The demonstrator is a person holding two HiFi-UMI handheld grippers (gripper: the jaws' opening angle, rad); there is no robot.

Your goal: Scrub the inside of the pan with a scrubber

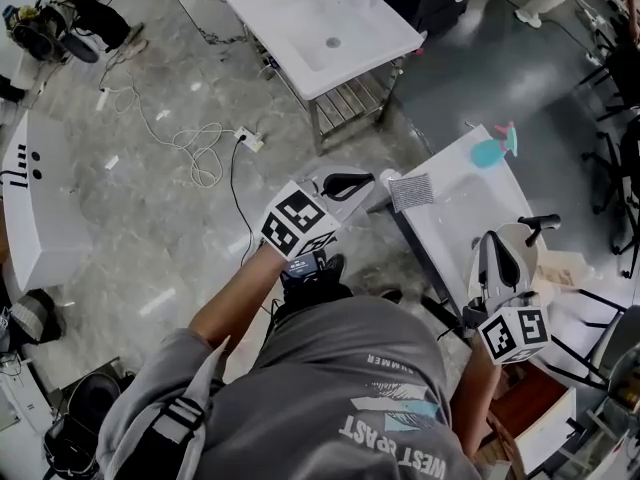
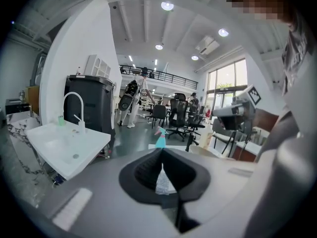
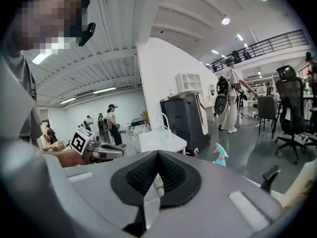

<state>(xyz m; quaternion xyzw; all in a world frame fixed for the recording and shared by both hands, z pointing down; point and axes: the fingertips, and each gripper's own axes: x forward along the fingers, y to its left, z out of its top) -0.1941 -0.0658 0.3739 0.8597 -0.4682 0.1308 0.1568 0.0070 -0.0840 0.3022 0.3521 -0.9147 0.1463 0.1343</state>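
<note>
A pale pan (image 1: 527, 251) with a black handle (image 1: 541, 224) stands on the white table (image 1: 455, 203) at the right of the head view. On the table's left corner lies a grey ribbed scrubber (image 1: 411, 192). My left gripper (image 1: 350, 181) hovers beside that corner, left of the scrubber, jaws shut and empty. My right gripper (image 1: 497, 250) is held over the pan's near side, also shut with nothing in it. In the left gripper view the left gripper (image 2: 161, 155) points over the table. In the right gripper view the right gripper (image 3: 158, 157) shows closed pads, and the pan handle (image 3: 270, 175) shows at the right.
A teal spray bottle (image 1: 490, 151) stands at the table's far end. A white sink unit (image 1: 320, 23) is beyond, with cables (image 1: 195, 143) on the floor. Office chairs (image 2: 178, 113) and several people (image 3: 111, 123) are in the room.
</note>
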